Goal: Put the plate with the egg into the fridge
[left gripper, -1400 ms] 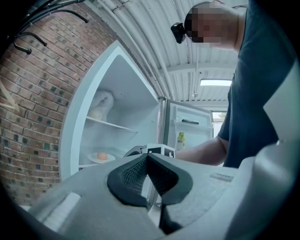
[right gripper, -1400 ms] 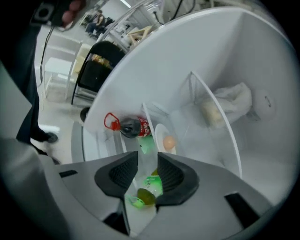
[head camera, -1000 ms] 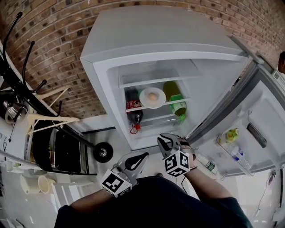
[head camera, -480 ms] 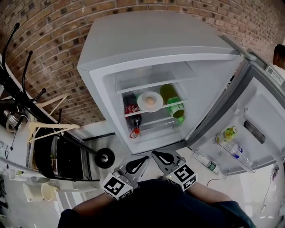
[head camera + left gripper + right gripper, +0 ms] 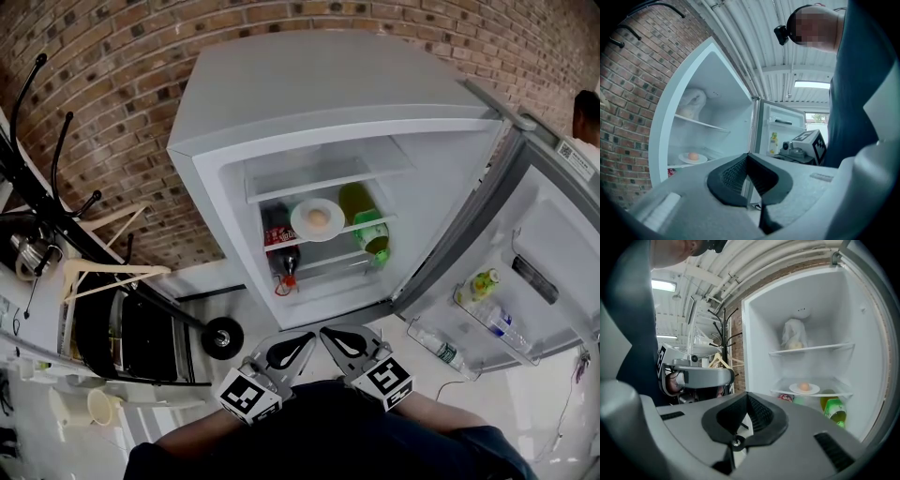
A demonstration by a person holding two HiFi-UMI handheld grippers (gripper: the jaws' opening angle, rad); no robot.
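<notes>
A white plate (image 5: 317,219) carrying a brown egg (image 5: 319,217) rests on the middle glass shelf of the open fridge (image 5: 281,94). The same plate (image 5: 692,158) shows in the left gripper view, and the plate (image 5: 804,389) also shows in the right gripper view. Both grippers hang low in front of the fridge, close to my body and well clear of the shelf. My left gripper (image 5: 302,343) is shut with nothing in it. Right beside it, my right gripper (image 5: 330,335) is shut and empty too.
The fridge door (image 5: 539,272) stands open to the right, with bottles in its rack. A green bottle (image 5: 373,231) and a dark cola bottle (image 5: 281,246) flank the plate. A black coat rack (image 5: 56,159) and a wheeled cart (image 5: 141,328) stand left, against the brick wall.
My right gripper has shut its jaws and drawn back from the fridge toward my body, beside the left gripper. The plate with the egg stays on the shelf.
</notes>
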